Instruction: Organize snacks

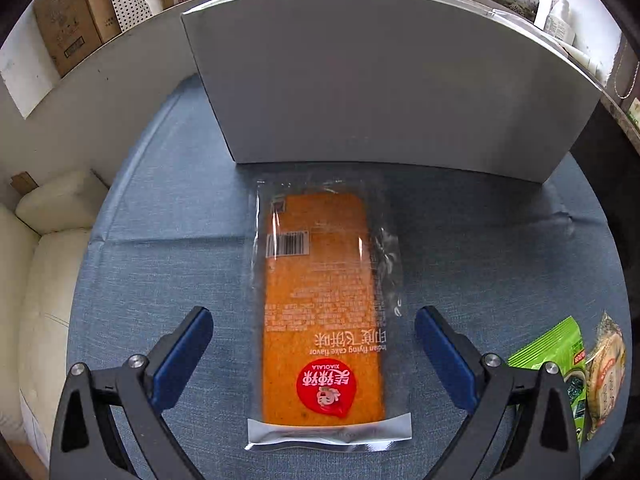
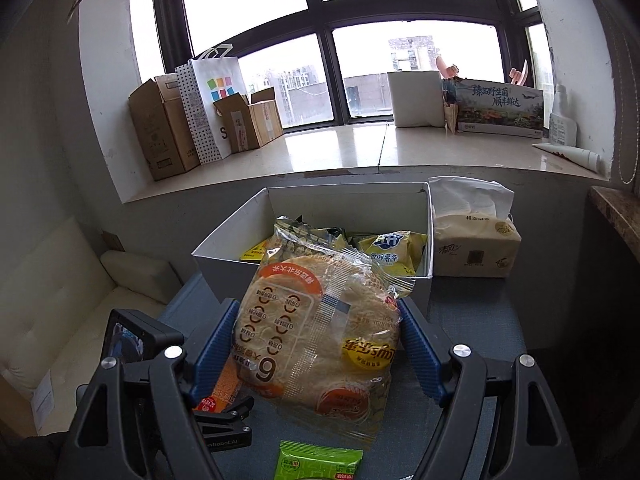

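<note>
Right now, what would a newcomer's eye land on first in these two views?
The long orange snack packet with a red round label lies flat on the blue cloth, between the left gripper's open fingers. The right gripper clamps a clear bag of round rice crackers before the white cardboard box of snacks.

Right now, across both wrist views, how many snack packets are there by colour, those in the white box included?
Orange flat clear-wrapped packet: 1
Green foil packet: 1
Clear bag of round rice cakes: 1
Yellow packets inside the white box: 2, one pouch, one mostly hidden
Total: 5
</note>
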The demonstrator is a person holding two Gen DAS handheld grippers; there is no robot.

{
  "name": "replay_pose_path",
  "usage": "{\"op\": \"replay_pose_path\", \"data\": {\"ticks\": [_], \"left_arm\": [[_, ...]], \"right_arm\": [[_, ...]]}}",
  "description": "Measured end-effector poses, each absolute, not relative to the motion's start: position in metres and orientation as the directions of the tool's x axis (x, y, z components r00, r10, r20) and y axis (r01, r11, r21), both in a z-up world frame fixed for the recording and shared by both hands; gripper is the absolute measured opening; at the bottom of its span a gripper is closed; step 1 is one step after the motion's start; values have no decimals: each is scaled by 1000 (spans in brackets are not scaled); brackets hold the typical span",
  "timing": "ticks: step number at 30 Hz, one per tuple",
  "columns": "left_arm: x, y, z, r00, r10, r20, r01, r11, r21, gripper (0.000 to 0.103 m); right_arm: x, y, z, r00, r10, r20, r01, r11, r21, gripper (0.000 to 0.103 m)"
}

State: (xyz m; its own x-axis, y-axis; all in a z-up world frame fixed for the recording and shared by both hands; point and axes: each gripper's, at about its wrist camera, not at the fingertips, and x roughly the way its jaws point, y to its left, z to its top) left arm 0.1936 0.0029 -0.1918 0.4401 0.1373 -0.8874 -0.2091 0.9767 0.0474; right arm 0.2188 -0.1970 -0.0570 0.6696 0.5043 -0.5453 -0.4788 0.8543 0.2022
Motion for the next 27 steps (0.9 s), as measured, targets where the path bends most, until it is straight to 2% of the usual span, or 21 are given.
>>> {"op": "replay_pose_path", "data": {"ticks": [4,6,7,8,9,10,17,23,27], "left_arm": [[193,7,-196,450,95,-888,-206,978,0,103],[190,8,-195,463,93,-881,-205,979,-4,99],[187,7,-193,475,92,-875,-200,980,-6,90],[183,6,-190,486,104,-868,-196,980,7,75],[179,6,-186,489,107,-866,-190,982,14,71],[177,5,-184,489,98,-867,-177,984,12,62],[158,18,-153,535,45,-844,-160,986,-49,59],[147,26,-79,647,14,-763,-133,987,-94,59],[172,34,-31,699,13,-715,-109,990,-88,60]], "right_arm": [[218,-199,-63,662,505,-554,-475,854,212,82],[218,-200,-66,657,508,-557,-472,853,220,82],[217,-201,-67,658,506,-558,-469,855,222,82],[217,-201,-68,656,507,-560,-468,854,225,82],[216,-201,-69,654,508,-561,-469,854,227,82],[215,-200,-70,654,506,-562,-468,855,225,82],[213,-198,-75,644,511,-570,-473,851,229,82],[220,-191,-69,648,514,-562,-482,848,220,82],[237,-183,-57,658,510,-554,-488,849,203,82]]}}
